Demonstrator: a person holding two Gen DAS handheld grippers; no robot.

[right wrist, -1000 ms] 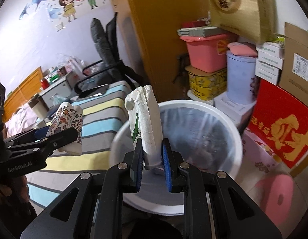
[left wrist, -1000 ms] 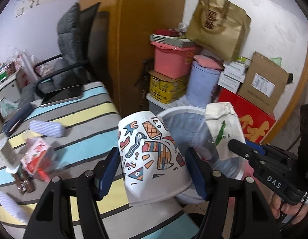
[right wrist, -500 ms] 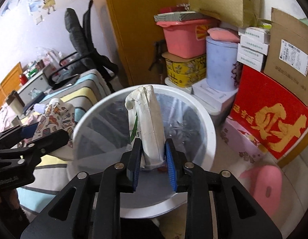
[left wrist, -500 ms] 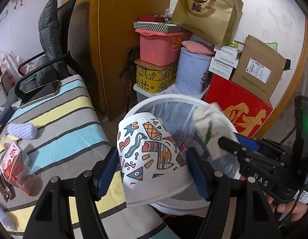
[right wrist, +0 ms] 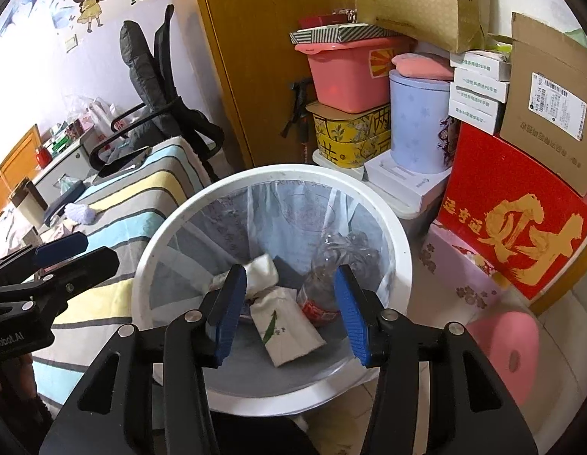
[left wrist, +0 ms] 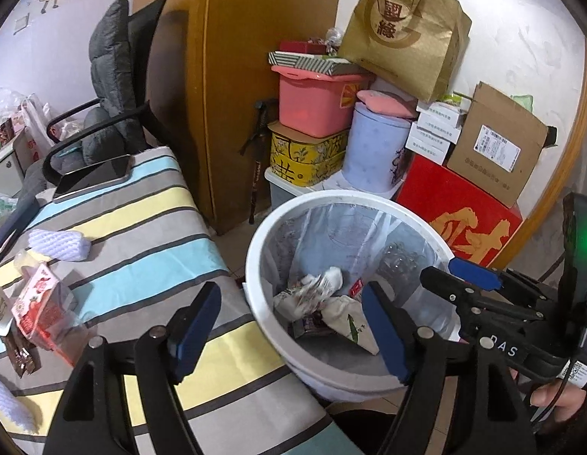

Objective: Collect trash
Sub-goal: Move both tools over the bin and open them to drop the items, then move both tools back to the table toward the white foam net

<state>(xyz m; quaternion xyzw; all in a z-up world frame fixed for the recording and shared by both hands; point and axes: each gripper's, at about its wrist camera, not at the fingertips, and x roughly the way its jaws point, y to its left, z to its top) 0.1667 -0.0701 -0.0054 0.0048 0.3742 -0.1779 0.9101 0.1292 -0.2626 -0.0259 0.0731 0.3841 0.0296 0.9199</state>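
A striped tabletop (left wrist: pixel 149 227) fills the nine o'clock side, carrying a red drink carton (left wrist: pixel 37 303) and a white foam sleeve (left wrist: pixel 58 244) well apart from the white trash bin (left wrist: pixel 255 265) at the centre. The left gripper (left wrist: pixel 289 326) hangs over the bin's near rim, its jaws opening with nothing between them. Toward three o'clock, the right gripper (right wrist: pixel 289 303) points into the bin with jaws opening and empty, above a white paper pouch (right wrist: pixel 286 328), crumpled wrappers (left wrist: pixel 312 292) and a clear plastic bottle (right wrist: pixel 331 265) lying inside.
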